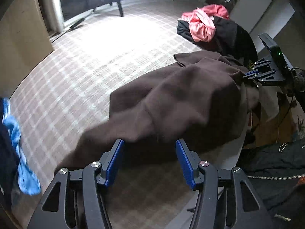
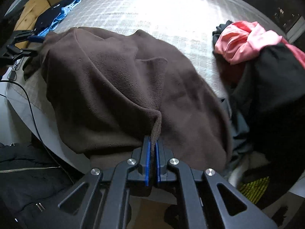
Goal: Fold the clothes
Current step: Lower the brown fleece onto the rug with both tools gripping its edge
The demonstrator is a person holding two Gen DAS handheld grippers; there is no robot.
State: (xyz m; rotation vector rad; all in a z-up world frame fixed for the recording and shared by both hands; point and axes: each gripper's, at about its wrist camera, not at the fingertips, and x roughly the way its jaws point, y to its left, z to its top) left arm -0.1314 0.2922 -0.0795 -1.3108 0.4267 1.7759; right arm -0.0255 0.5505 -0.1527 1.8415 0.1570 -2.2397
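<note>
Brown fleece (image 2: 118,87) lies bunched on the checked cover (image 1: 95,61), its length running between the grippers: right gripper (image 2: 153,148) clamps its near hem; left gripper (image 1: 149,162), fingers spread and empty, sits at its opposite end.

Count, on the plaid cloth surface (image 2: 152,5): one brown fleece garment (image 2: 118,87); one pink garment (image 2: 246,40); one black garment (image 2: 270,84) under it; one navy-and-light-blue pile (image 2: 55,17); one black zippered jacket (image 2: 28,173); two grippers (image 2: 152,145) (image 1: 150,148).

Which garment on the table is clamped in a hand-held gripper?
The brown fleece: the right hand-held gripper pinches its edge; the pink garment lies untouched.
</note>
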